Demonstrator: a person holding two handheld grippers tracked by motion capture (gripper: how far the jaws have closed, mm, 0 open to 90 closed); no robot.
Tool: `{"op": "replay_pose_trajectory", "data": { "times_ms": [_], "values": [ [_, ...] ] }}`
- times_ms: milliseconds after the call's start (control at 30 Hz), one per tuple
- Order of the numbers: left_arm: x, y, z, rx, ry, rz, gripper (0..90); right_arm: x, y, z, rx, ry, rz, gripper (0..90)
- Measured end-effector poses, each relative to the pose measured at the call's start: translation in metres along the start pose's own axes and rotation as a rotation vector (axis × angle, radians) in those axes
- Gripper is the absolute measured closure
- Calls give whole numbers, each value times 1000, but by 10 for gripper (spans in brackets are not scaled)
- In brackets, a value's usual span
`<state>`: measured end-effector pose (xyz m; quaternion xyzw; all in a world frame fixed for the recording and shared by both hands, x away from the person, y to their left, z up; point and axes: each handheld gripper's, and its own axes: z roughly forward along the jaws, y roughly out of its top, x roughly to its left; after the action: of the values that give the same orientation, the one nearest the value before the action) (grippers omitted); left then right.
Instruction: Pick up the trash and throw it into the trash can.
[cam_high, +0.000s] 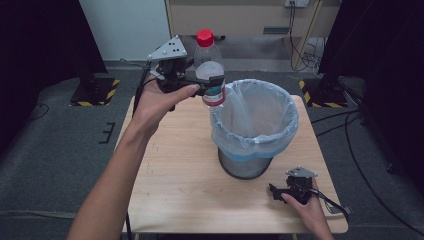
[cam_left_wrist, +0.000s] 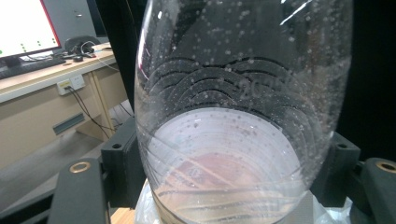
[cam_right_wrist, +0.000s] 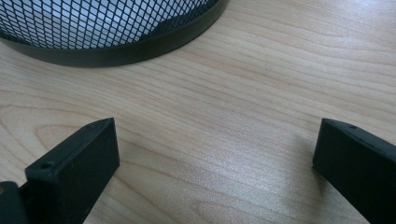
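A clear plastic bottle (cam_high: 208, 67) with a red cap (cam_high: 204, 37) and a red-and-blue label hangs upright in the air by the far left rim of a mesh waste bin (cam_high: 254, 127) lined with a pale blue bag. My left gripper (cam_high: 212, 82) is shut on the bottle's body. In the left gripper view the wet, ribbed bottle (cam_left_wrist: 233, 116) stands between the two black jaws. My right gripper (cam_high: 276, 190) rests on the table in front of the bin, at its right, jaws wide apart with bare wood between them (cam_right_wrist: 217, 168).
The bin stands on a small wooden table (cam_high: 180, 175) with grey carpet around it. Black stands with hazard-striped bases (cam_high: 95, 92) sit at the far left and far right. The bin's black mesh base (cam_right_wrist: 116, 32) lies just ahead of the right gripper.
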<state>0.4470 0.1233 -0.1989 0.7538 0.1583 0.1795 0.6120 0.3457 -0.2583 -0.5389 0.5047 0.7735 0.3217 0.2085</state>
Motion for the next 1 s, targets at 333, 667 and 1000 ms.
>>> {"op": "replay_pose_trajectory", "data": {
  "times_ms": [333, 667, 1000],
  "values": [
    [-5, 0, 14, -26, -38, -11, 261, 0, 0, 0, 0, 0, 0, 4],
    [-14, -3, 35, -5, -47, -12, 260, 0, 0, 0, 0, -1, 0, 4],
    [-19, -7, 51, 21, -64, -12, 258, 0, 0, 0, -1, -1, -2, 4]
  ]
}}
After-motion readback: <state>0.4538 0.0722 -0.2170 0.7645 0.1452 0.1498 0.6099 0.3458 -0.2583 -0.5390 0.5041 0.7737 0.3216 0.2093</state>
